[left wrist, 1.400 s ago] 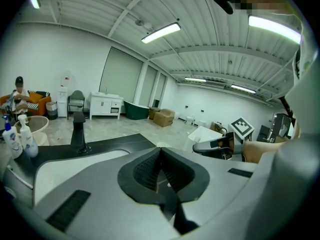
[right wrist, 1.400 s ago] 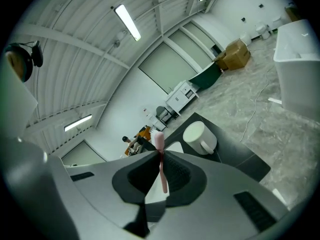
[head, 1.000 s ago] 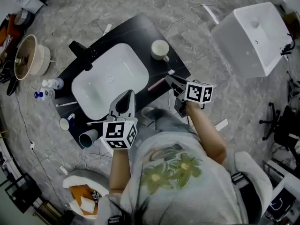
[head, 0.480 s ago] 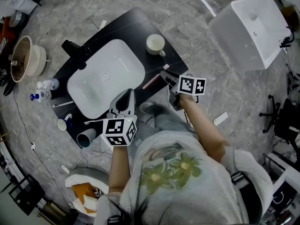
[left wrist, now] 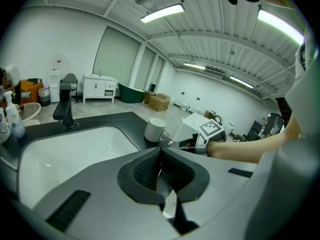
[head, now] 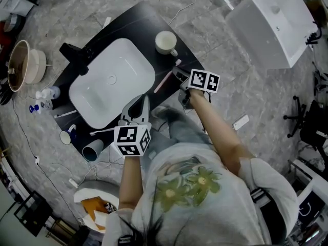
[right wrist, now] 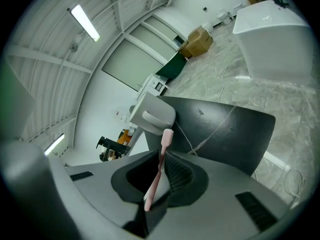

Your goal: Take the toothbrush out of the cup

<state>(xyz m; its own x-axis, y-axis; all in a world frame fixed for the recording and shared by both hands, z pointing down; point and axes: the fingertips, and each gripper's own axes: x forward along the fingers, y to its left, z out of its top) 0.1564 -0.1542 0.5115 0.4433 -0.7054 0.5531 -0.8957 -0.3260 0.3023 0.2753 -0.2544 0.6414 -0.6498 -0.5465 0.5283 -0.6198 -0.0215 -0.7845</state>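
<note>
— Where's the toothbrush (right wrist: 161,159)?
— Out of the cup (head: 165,41), pinched between the closed jaws of the right gripper (head: 180,77), with its bristle head just beside the cup.
— Anything changed?
— Barely. It stays clamped, perhaps a touch nearer the cup, but that's hard to judge. I'd call the removal done.
— Around it?
— The left gripper (left wrist: 160,156), jaws together and empty, hangs over the near rim of the sink (head: 110,81). Nothing blocks.

The sink (head: 123,65) is glossy white, the table (head: 146,23) matt black, the floor (head: 215,40) veined grey stone, the toothbrush (right wrist: 156,169) smooth pink plastic.
</note>
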